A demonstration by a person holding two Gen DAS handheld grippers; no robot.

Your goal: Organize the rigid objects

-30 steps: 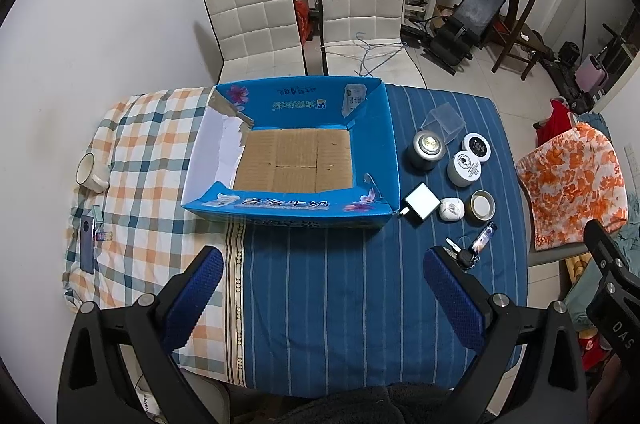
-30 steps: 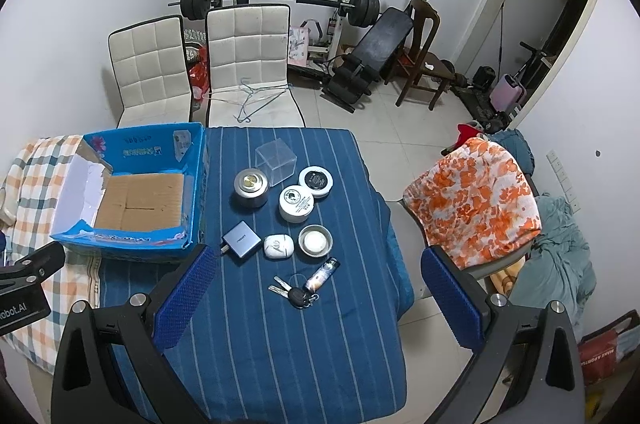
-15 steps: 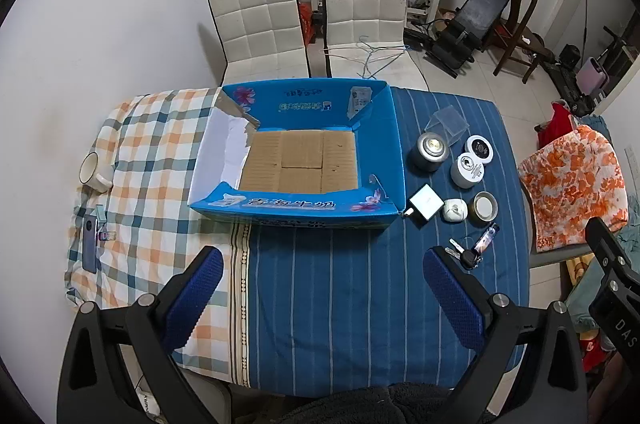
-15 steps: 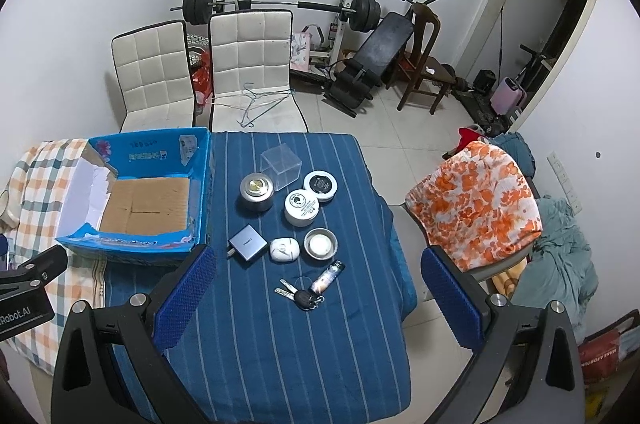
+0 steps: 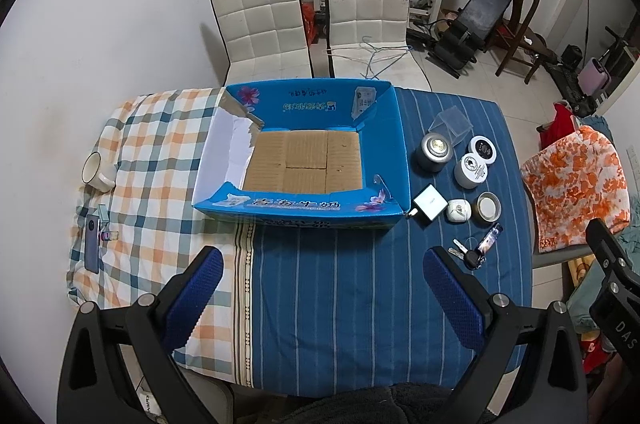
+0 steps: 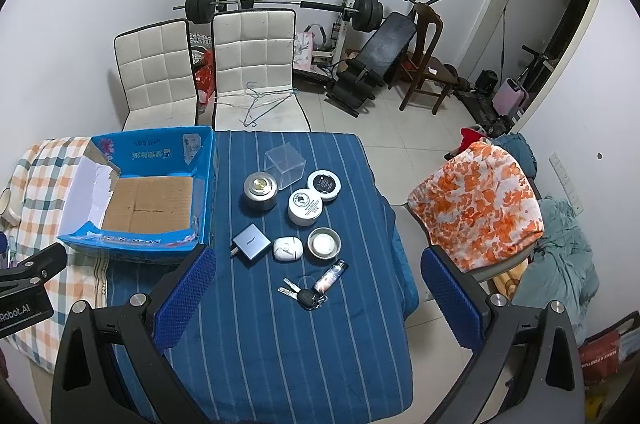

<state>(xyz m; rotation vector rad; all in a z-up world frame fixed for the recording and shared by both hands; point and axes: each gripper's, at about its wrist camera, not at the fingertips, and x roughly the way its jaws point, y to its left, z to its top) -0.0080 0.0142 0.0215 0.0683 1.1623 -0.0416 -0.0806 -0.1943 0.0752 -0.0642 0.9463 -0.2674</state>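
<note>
An empty blue cardboard box [image 5: 394, 151] [image 6: 206, 191] with a brown floor sits mid-table. To its right lie small items: a clear plastic cube [image 6: 285, 165], a metal tin [image 6: 260, 190], two white jars [image 6: 305, 205] [image 6: 324, 185], a grey charger [image 6: 249, 244], a white earbud case [image 6: 287, 248], a small round tin [image 6: 324, 243], a lighter [image 6: 330, 275] and keys [image 6: 302, 294]. My left gripper [image 5: 322, 290] hangs open high above the table's near edge. My right gripper [image 6: 318, 298] is open too, above the keys, holding nothing.
A checked cloth covers the table's left part [image 5: 160, 159], with a white mug [image 5: 96, 171] and a phone [image 5: 93, 248] on it. Two white chairs [image 5: 260, 23] stand behind the table. An orange-flowered chair [image 6: 476, 203] is on the right. Gym gear lines the back wall.
Both grippers have risen and drawn back a little; the table and box look slightly smaller and farther. Nothing on the table has moved.
</note>
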